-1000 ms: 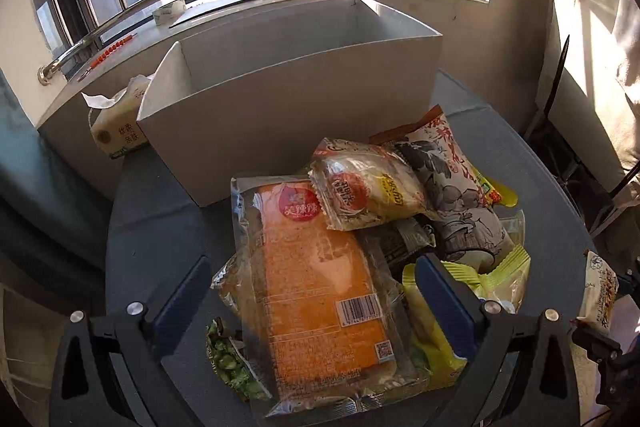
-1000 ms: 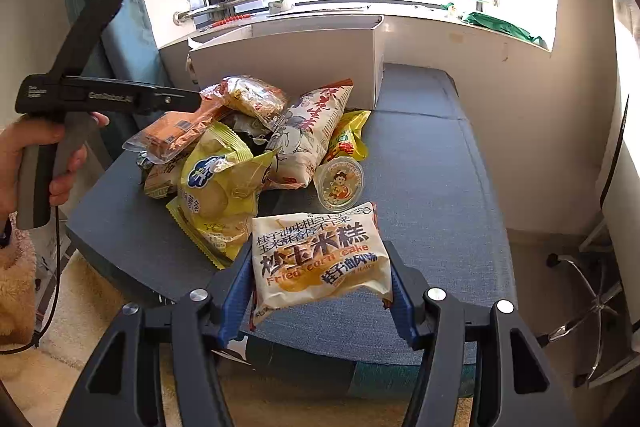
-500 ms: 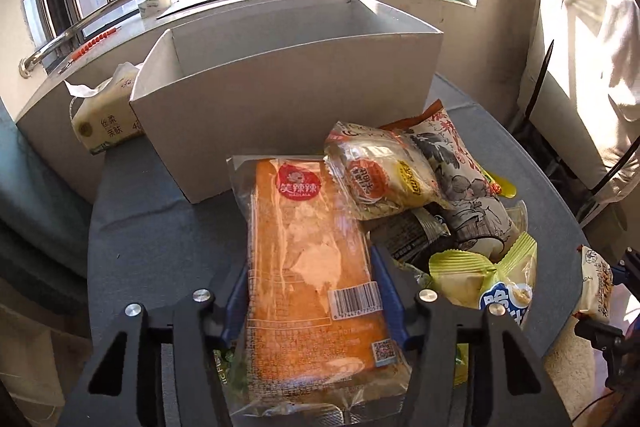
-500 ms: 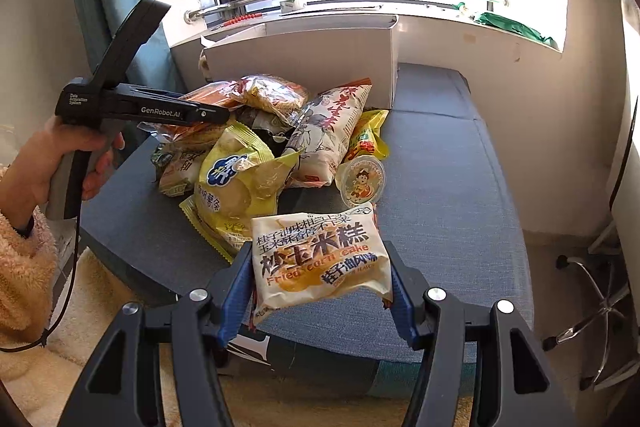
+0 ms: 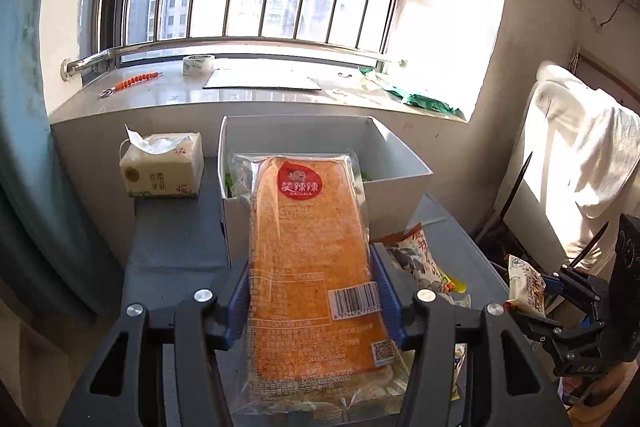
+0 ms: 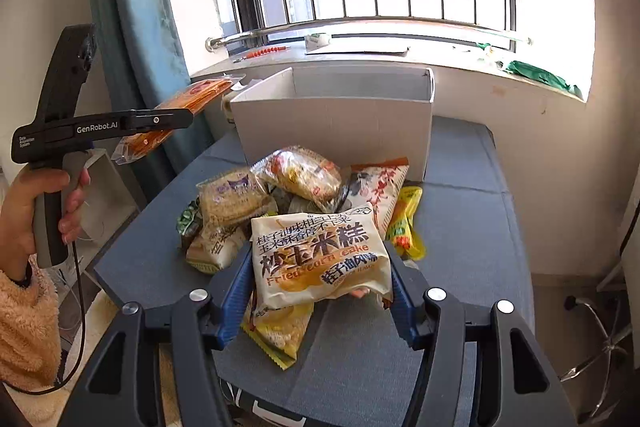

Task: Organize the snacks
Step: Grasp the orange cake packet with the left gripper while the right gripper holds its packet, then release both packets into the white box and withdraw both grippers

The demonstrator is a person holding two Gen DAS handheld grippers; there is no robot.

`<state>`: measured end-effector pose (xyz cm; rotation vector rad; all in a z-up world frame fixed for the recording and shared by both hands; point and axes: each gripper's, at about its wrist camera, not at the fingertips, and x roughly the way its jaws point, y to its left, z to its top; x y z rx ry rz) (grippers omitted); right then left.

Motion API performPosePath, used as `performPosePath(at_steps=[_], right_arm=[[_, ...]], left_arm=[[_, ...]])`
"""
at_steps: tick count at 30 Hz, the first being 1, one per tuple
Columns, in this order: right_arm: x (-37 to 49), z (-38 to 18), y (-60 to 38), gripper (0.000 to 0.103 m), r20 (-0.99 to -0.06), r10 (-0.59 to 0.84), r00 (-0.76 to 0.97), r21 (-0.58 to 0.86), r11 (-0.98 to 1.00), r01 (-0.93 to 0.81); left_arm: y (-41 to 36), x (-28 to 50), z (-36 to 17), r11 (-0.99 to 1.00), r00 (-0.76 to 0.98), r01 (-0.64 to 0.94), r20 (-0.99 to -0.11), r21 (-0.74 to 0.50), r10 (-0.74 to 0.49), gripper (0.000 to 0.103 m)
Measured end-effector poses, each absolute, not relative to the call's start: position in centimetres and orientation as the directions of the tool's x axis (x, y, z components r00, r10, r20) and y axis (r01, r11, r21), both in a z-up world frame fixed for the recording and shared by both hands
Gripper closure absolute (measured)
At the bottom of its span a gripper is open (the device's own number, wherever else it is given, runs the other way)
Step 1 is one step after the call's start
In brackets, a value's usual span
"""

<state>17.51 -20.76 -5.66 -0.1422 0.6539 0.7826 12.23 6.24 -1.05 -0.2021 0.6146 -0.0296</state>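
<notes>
My left gripper [image 5: 310,291] is shut on a long orange snack packet [image 5: 308,259] with a red label, lifted in front of the white box [image 5: 396,163]. The right wrist view shows that same orange packet [image 6: 188,107] held in the air left of the white box [image 6: 332,123]. My right gripper [image 6: 320,287] is shut on a cream corn cake packet [image 6: 320,259], raised above the snack pile [image 6: 296,183] on the blue table [image 6: 460,211]. In the left wrist view the corn cake packet [image 5: 526,287] shows at the far right.
A tissue pack [image 5: 162,171] stands left of the box. The window sill [image 5: 260,87] behind holds a tape roll [image 5: 198,64], a flat sheet and a green bag [image 5: 424,99]. A chair draped in white cloth [image 5: 580,167] is at the right. A person's hand [image 6: 24,211] holds the left gripper's handle.
The left gripper closed on the orange packet and lifted it off the pile toward the box. The right gripper rose with the corn cake packet and moved over the pile.
</notes>
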Motion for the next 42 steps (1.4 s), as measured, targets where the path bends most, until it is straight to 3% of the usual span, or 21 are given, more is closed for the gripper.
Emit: performPosePath(at_steps=[3, 7, 10, 14, 16, 17, 18, 20, 29, 42], right_arm=[[20.9, -2.5, -18.2, 0.038, -0.580, 0.582, 0.569, 0.084, 0.738, -0.669], [27.0, 0.4, -14.6, 0.038, -0.596, 0.572, 0.563, 0.114, 0.754, -0.646], [31.7, 0.9, -12.1, 0.038, -0.630, 0.487, 0.605, 0.033, 0.795, -0.606], [37.7, -0.2, -10.7, 0.038, -0.671, 0.469, 0.574, 0.084, 0.817, -0.570], [39.2, -0.7, -10.3, 0.037, -0.679, 0.452, 0.578, 0.070, 0.824, -0.562], [39.8, -0.9, -10.1, 0.031, -0.682, 0.449, 0.578, 0.071, 0.827, -0.558], [40.2, -1.1, -10.1, 0.017, -0.685, 0.438, 0.582, 0.073, 0.836, -0.544], [40.7, -1.2, -11.0, 0.000, -0.672, 0.439, 0.596, 0.103, 0.853, -0.512], [39.3, -0.2, -13.8, 0.000, -0.624, 0.532, 0.573, 0.229, 0.825, -0.517], [27.3, 3.6, -20.6, 0.000, -0.480, 0.735, 0.478, 0.330, 0.657, -0.678]], left_arm=[[6.4, 15.8, 0.6, 0.970, 0.840, -0.027, -0.531, -0.241, -0.108, 0.044], [7.1, 21.2, 1.5, 0.966, 0.836, -0.070, -0.543, -0.251, -0.081, 0.044], [8.5, 24.8, 1.0, 0.962, 0.815, -0.098, -0.575, -0.253, -0.068, 0.044], [9.8, 28.4, -0.5, 0.961, 0.786, -0.116, -0.615, -0.251, -0.066, 0.043], [10.0, 29.7, -1.4, 0.966, 0.767, -0.125, -0.639, -0.227, -0.051, 0.033], [10.1, 30.1, -1.7, 0.968, 0.759, -0.142, -0.651, -0.206, -0.027, 0.017], [10.2, 30.0, -1.9, 0.970, 0.757, -0.161, -0.653, -0.182, 0.004, 0.007], [10.6, 29.6, -2.1, 0.969, 0.763, -0.159, -0.647, -0.188, -0.001, 0.000], [10.6, 25.5, 0.2, 0.982, 0.782, -0.143, -0.623, -0.120, 0.038, 0.000], [3.9, 11.8, 4.6, 1.000, 0.883, -0.003, -0.470, -0.020, -0.007, 0.000]])
